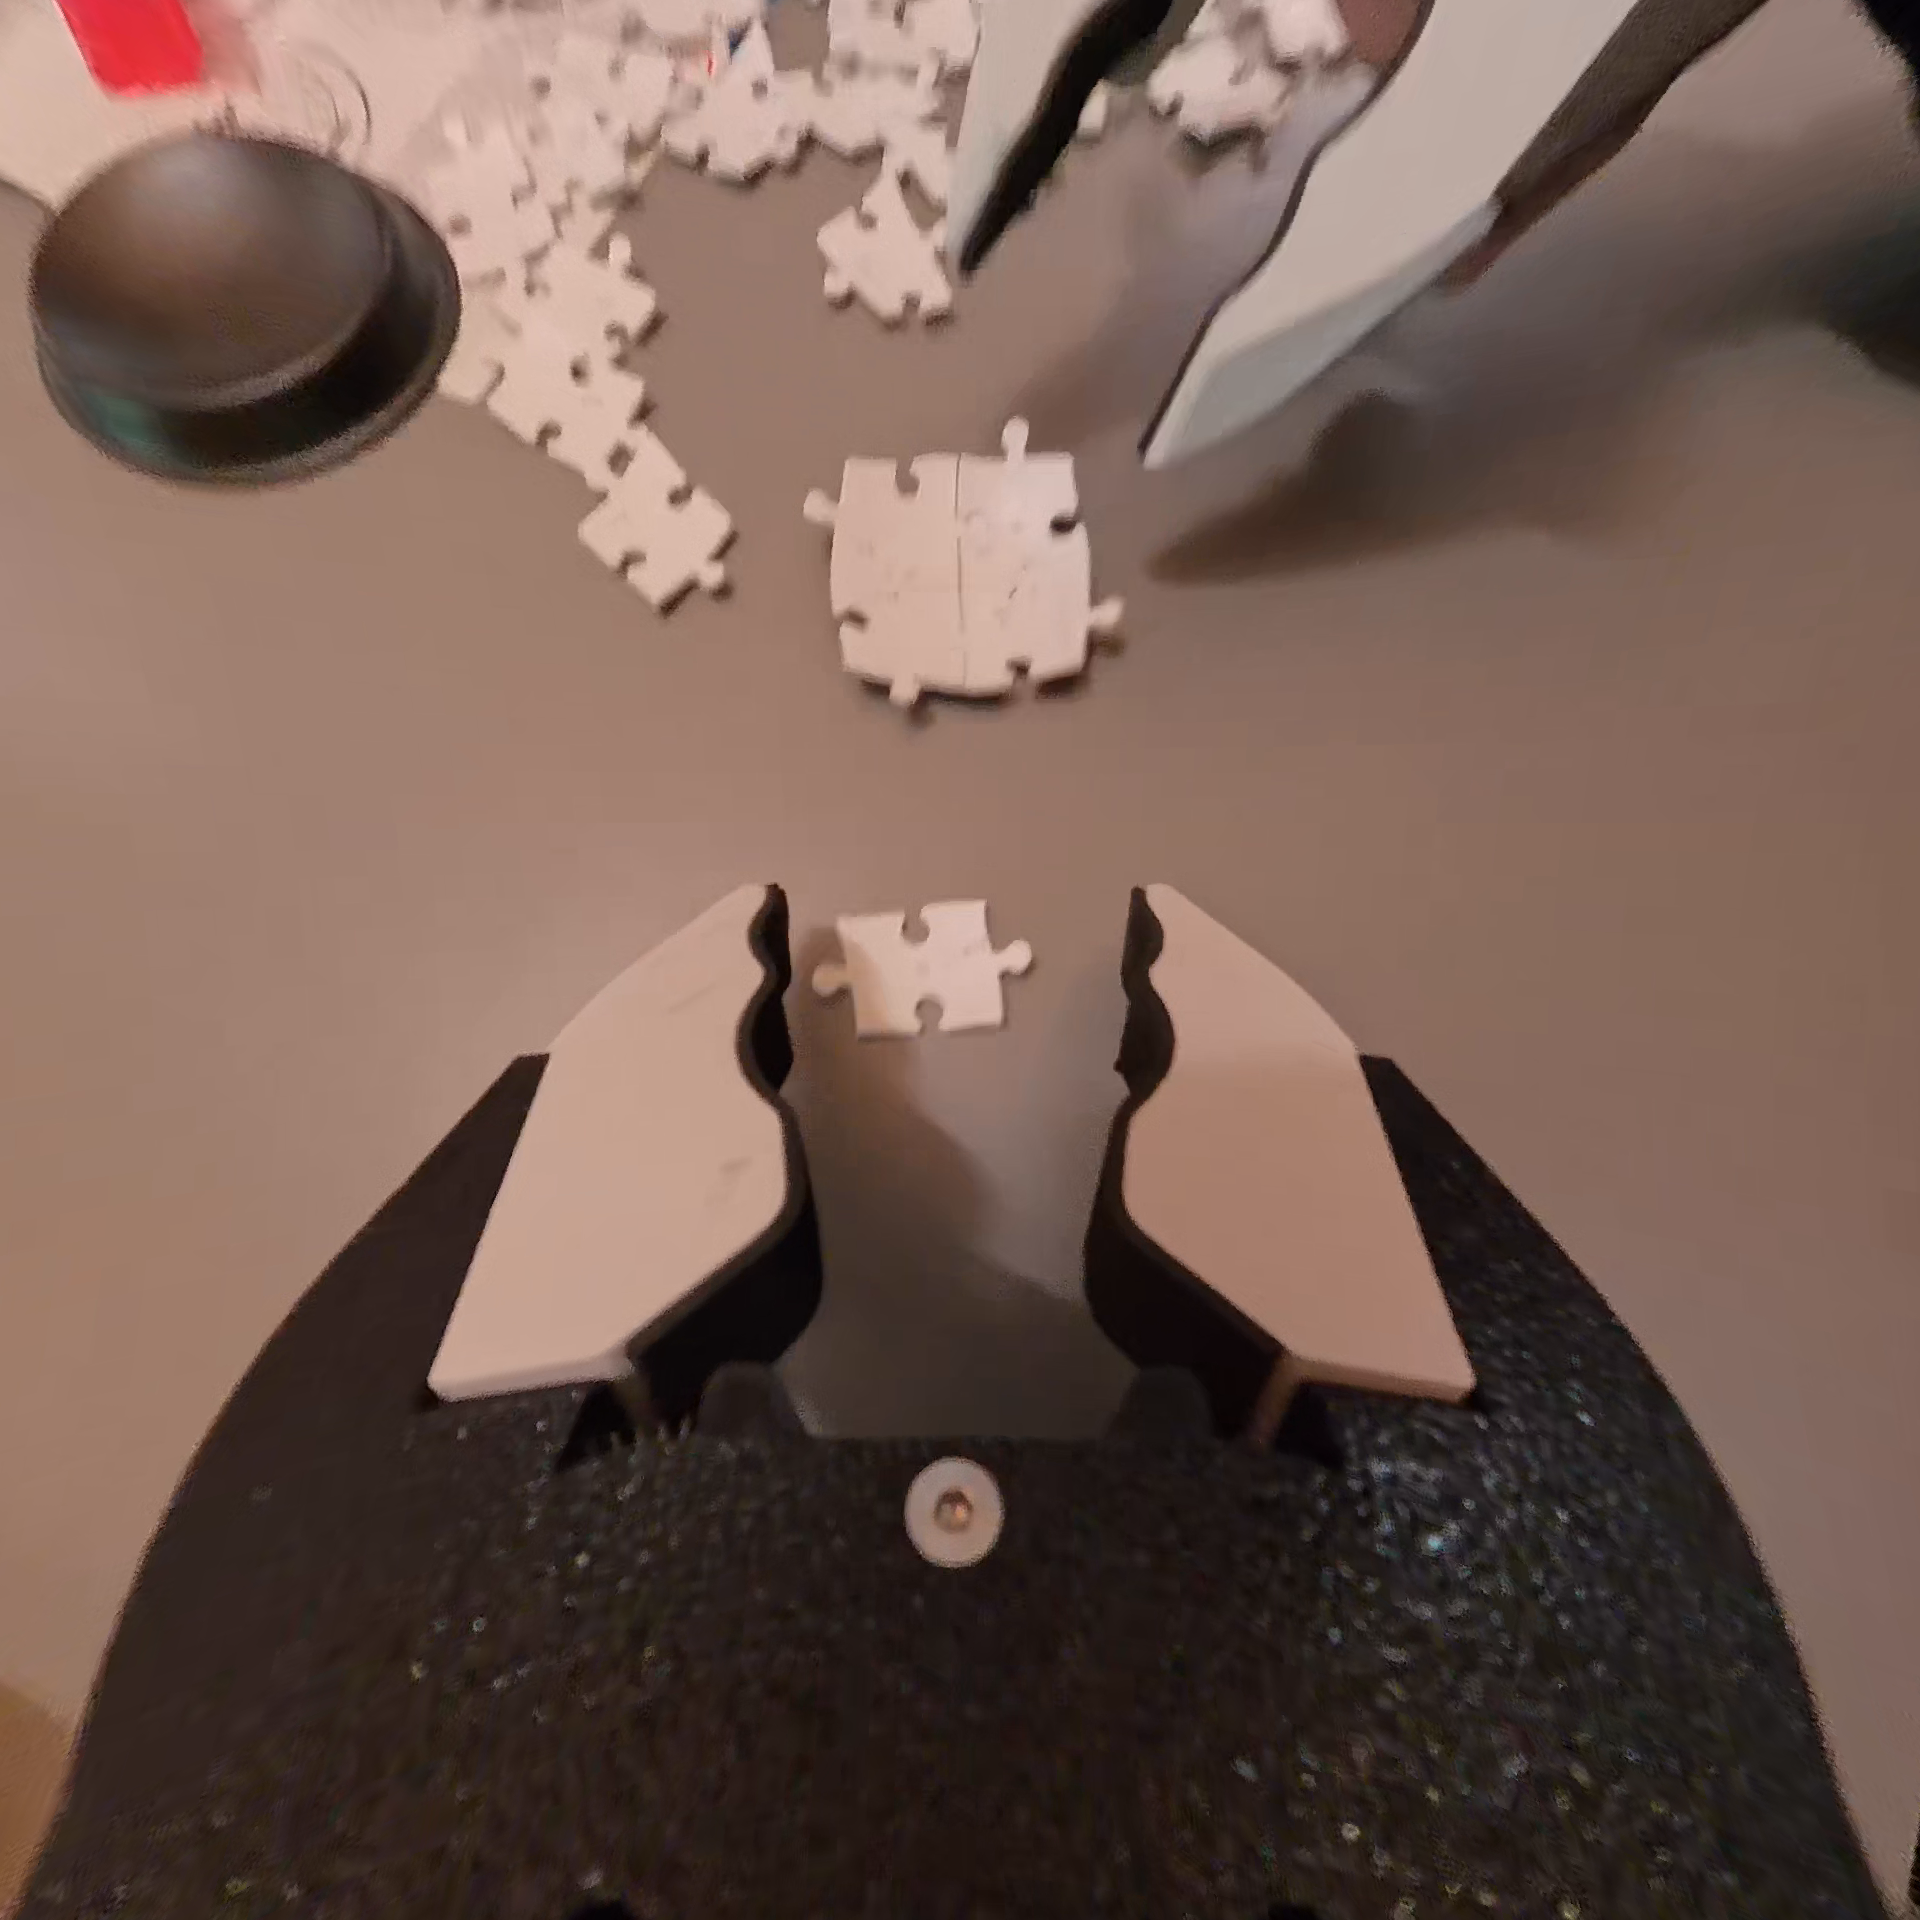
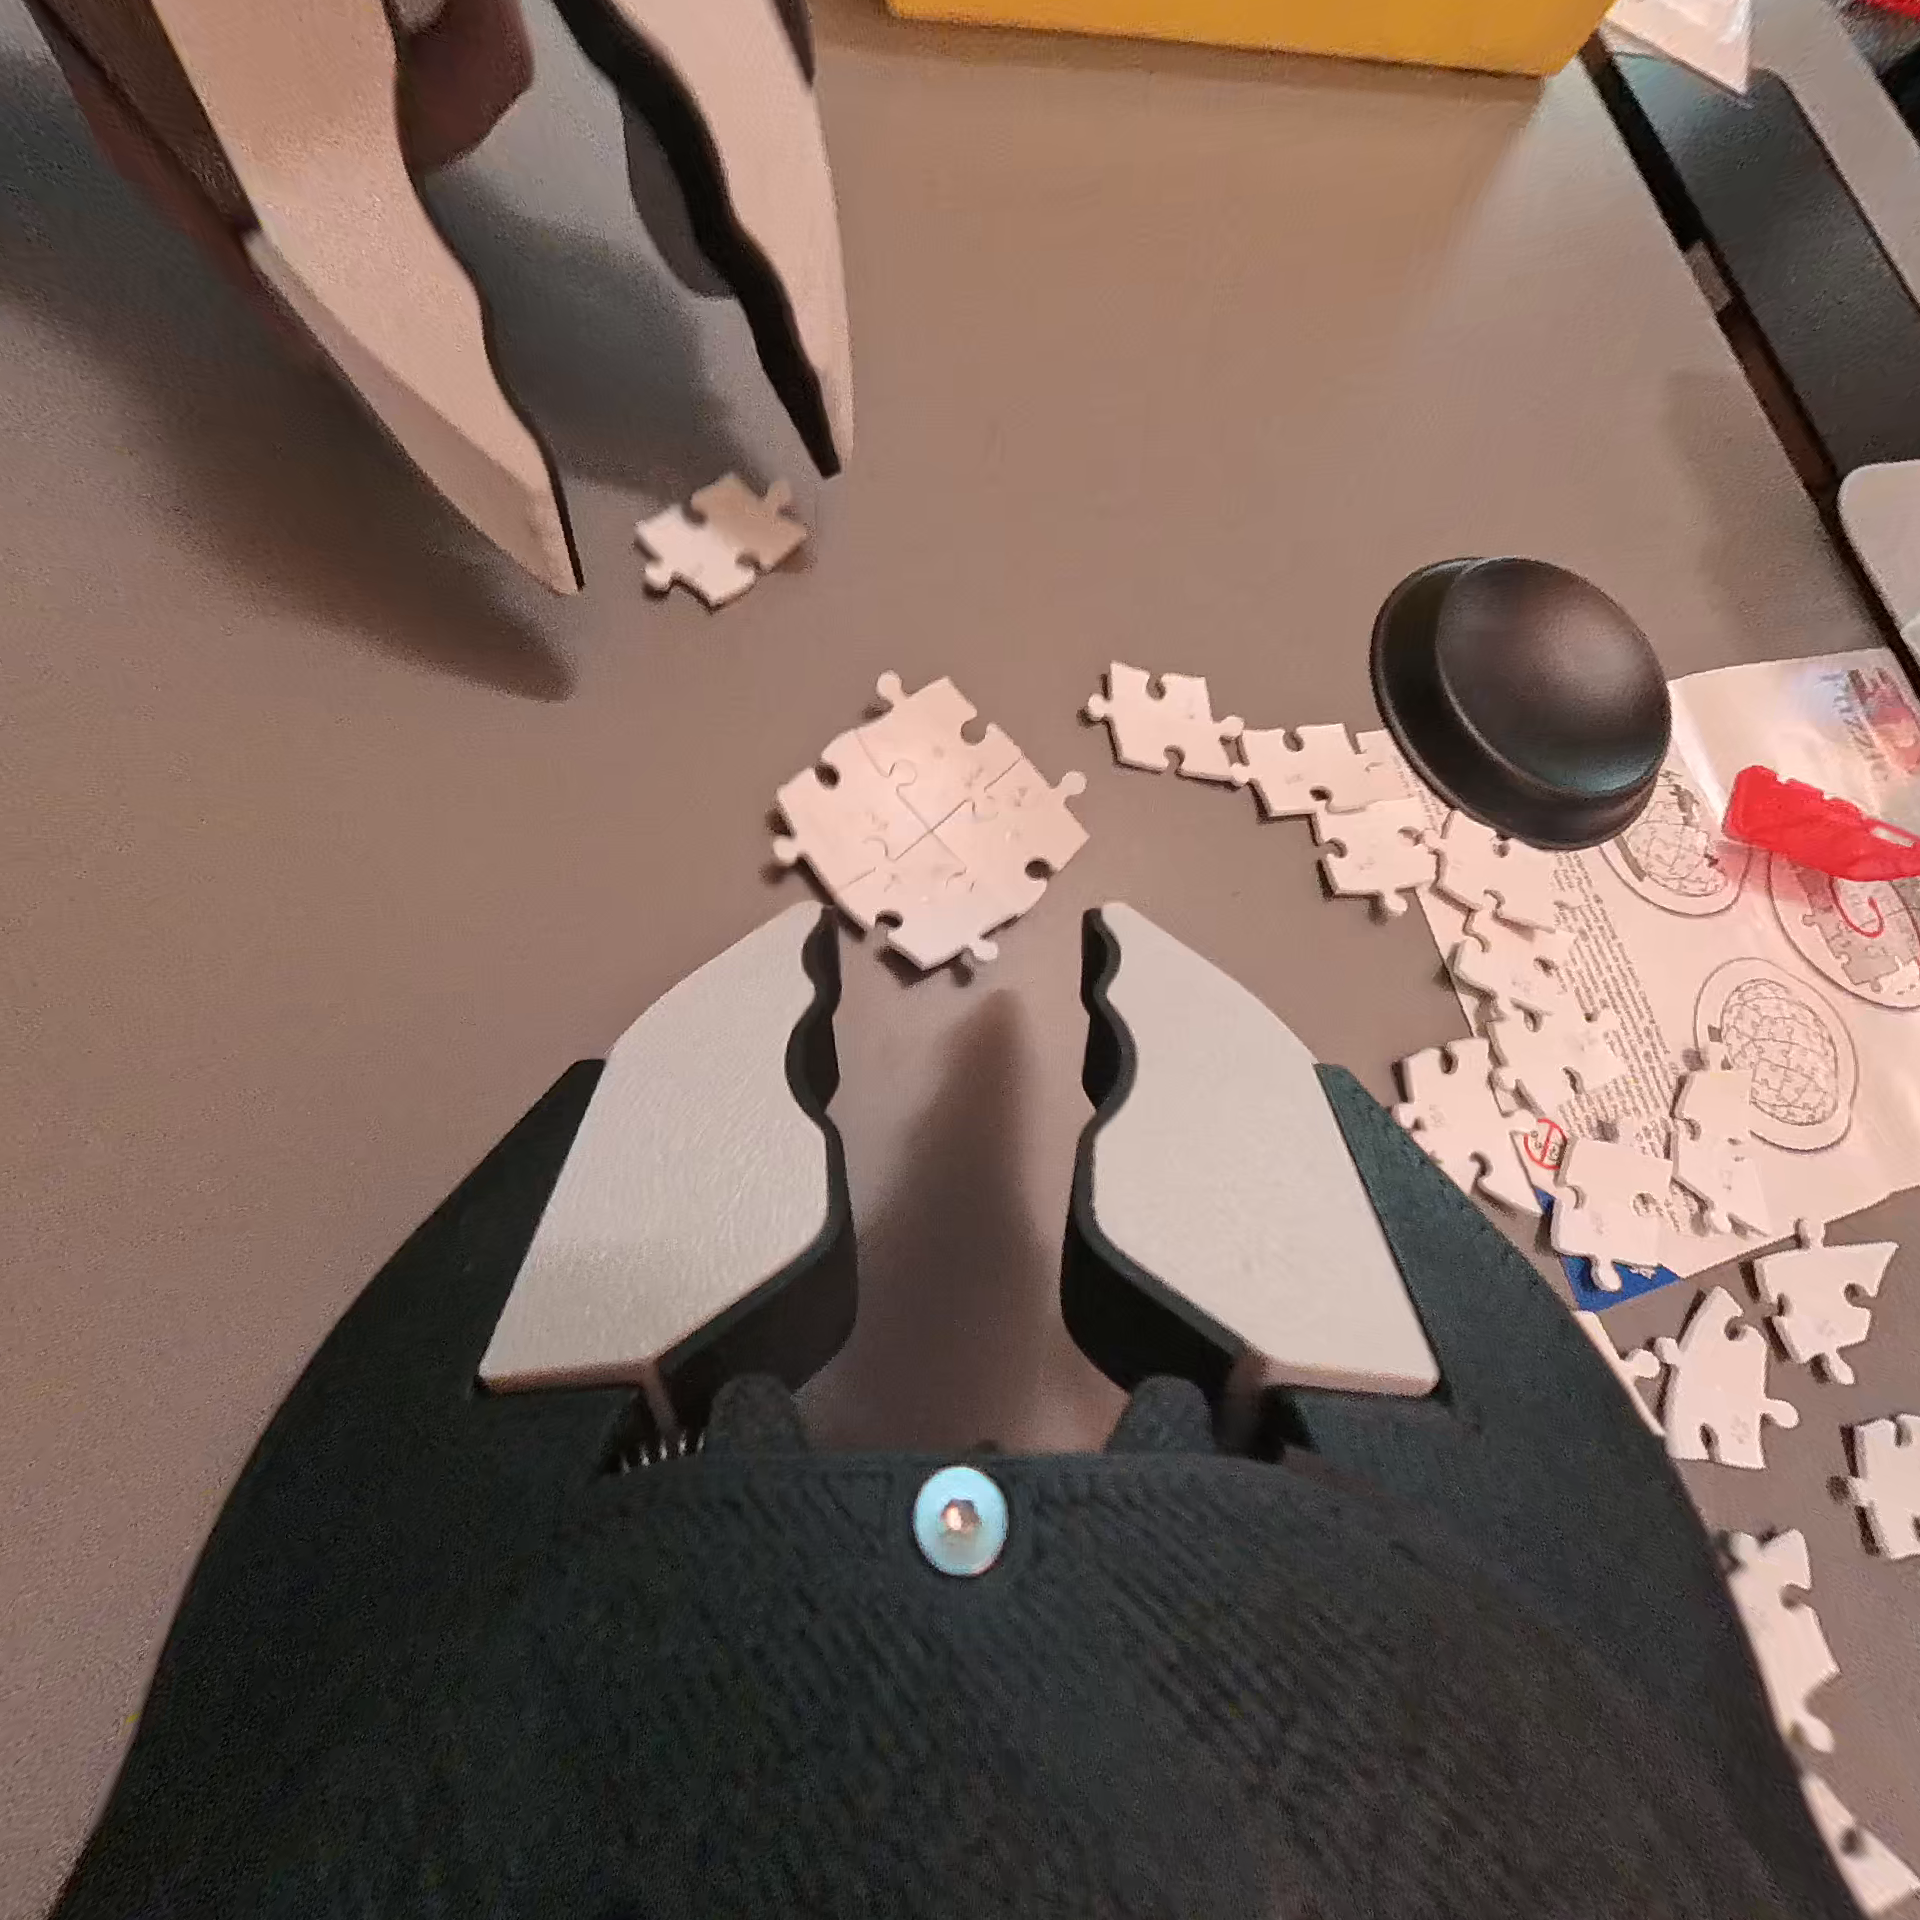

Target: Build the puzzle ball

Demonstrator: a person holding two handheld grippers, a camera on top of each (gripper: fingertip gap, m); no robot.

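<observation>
Here we see both the left claw [image 1: 954,925] and right claw [image 2: 954,935] spread apart; a flat white two-piece section [image 1: 923,966] lies between the left's tips, and only the right view shows the yellow box [image 2: 1247,26].

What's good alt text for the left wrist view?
The open left gripper hovers over a grey table, fingertips flanking a small joined pair of white puzzle pieces. Beyond lies a larger assembled white patch, with loose pieces, a black domed stand and the open right gripper behind.
</observation>
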